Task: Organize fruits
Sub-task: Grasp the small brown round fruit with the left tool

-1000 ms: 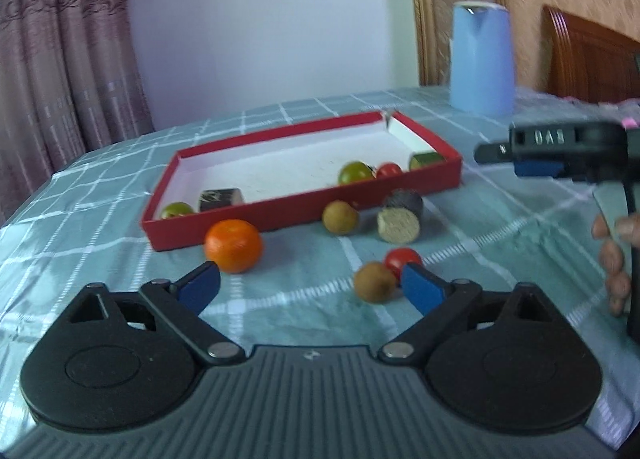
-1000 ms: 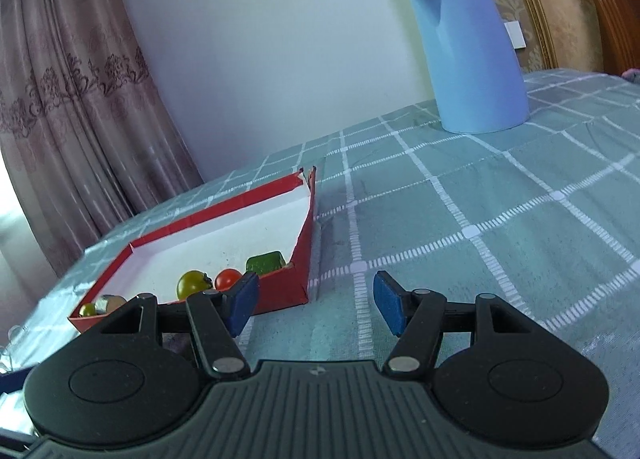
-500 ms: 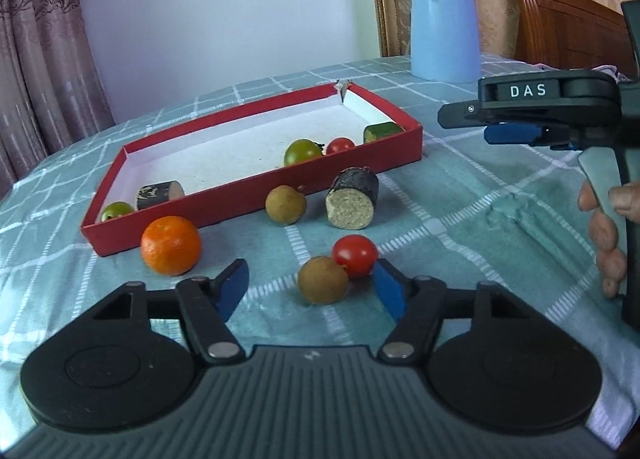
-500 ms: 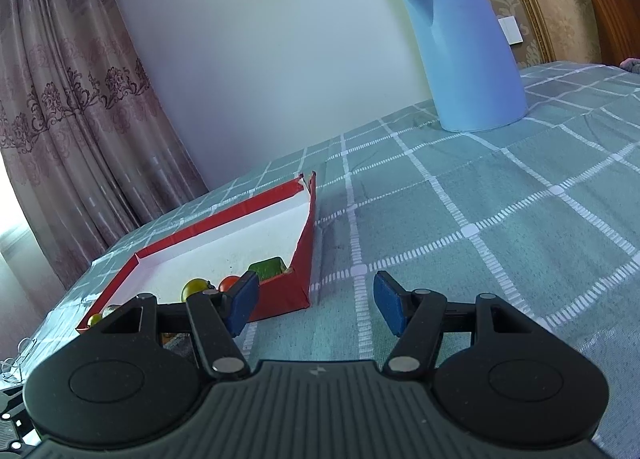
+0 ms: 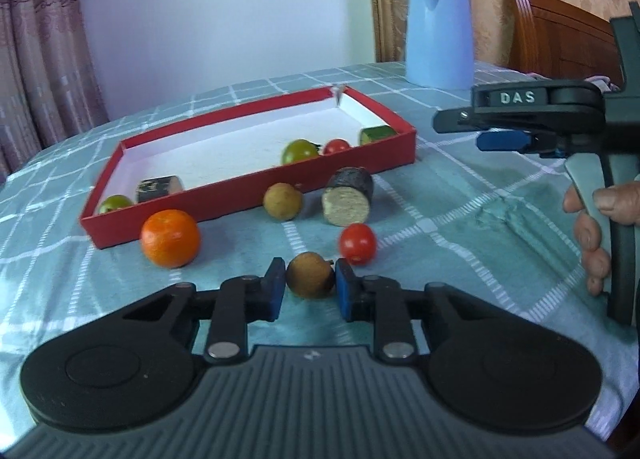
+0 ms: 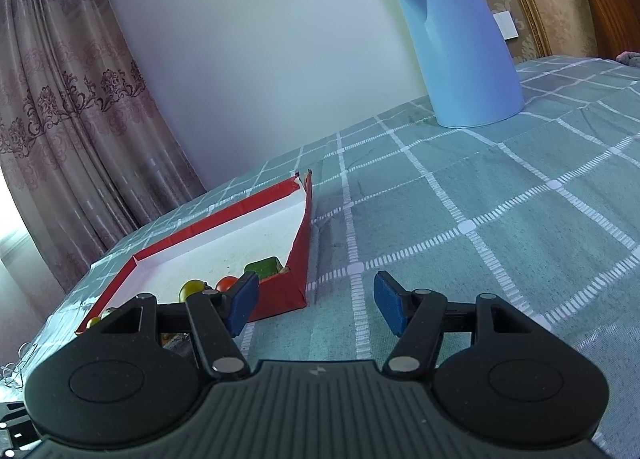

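Left gripper (image 5: 310, 287) was clamped on a small brown fruit (image 5: 309, 274), pads pressed to both its sides, fruit low on the cloth (image 5: 440, 199) or just off it; I couldn't tell which. Right gripper (image 6: 316, 309) sat w/ jaws apart, nothing btwn them, over bare cloth right of the tray (image 5: 248, 201).

Just past my grip lay a red tomato (image 5: 357, 243), and left of it an orange (image 5: 171, 237). Further on, near the tray's front wall, a 2nd brown fruit (image 5: 282, 201) and a dark cut chunk (image 5: 347, 201).

Inside the tray: a green fruit (image 5: 115, 203) and dark piece (image 5: 158, 187) at the left end; a green tomato (image 5: 298, 151), small red one (image 5: 336, 146) and green chunk (image 5: 376, 134) at the right.

By my count approx. half done: 5 in, 5 still out incl. the one I held. A blue jug (image 5: 439, 29) stood at the far edge.
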